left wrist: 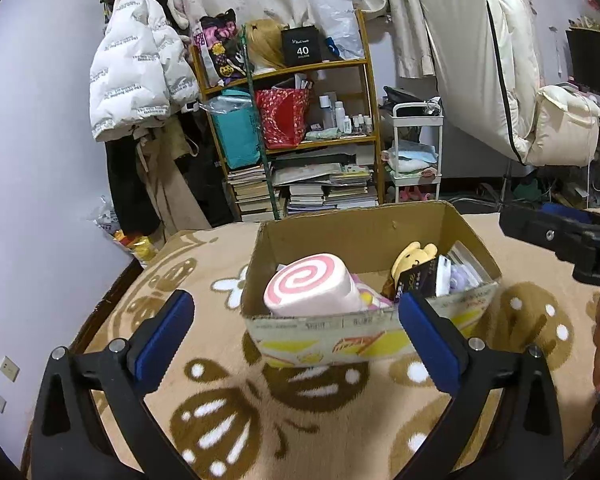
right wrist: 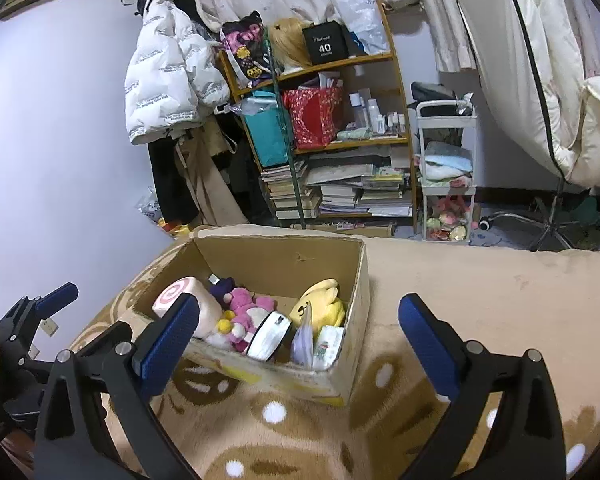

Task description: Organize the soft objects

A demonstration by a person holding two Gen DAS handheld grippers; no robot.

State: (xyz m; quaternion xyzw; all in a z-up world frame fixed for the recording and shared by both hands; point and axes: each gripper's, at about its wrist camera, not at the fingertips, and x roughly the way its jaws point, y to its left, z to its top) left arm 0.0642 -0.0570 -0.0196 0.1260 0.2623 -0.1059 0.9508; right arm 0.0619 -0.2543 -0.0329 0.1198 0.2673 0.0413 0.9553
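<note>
An open cardboard box [left wrist: 320,330] stands on a beige patterned blanket [left wrist: 228,392]. It holds a pink swirl roll cushion [left wrist: 312,290], a yellow bear plush [left wrist: 414,258] and small packets. The right wrist view shows the box [right wrist: 358,320] with the swirl cushion [right wrist: 180,300], a pink plush [right wrist: 248,312], the yellow plush [right wrist: 324,308] and packets [right wrist: 328,346]. My left gripper [left wrist: 296,340] is open and empty just before the box's near wall. My right gripper [right wrist: 300,348] is open and empty above the box's near right corner.
A wooden shelf [left wrist: 292,120] full of books, bags and bottles stands behind the bed, beside a white cart [left wrist: 416,152]. A white puffer jacket [left wrist: 140,68] hangs on the left. The right gripper's body [left wrist: 572,240] shows at the right of the left view.
</note>
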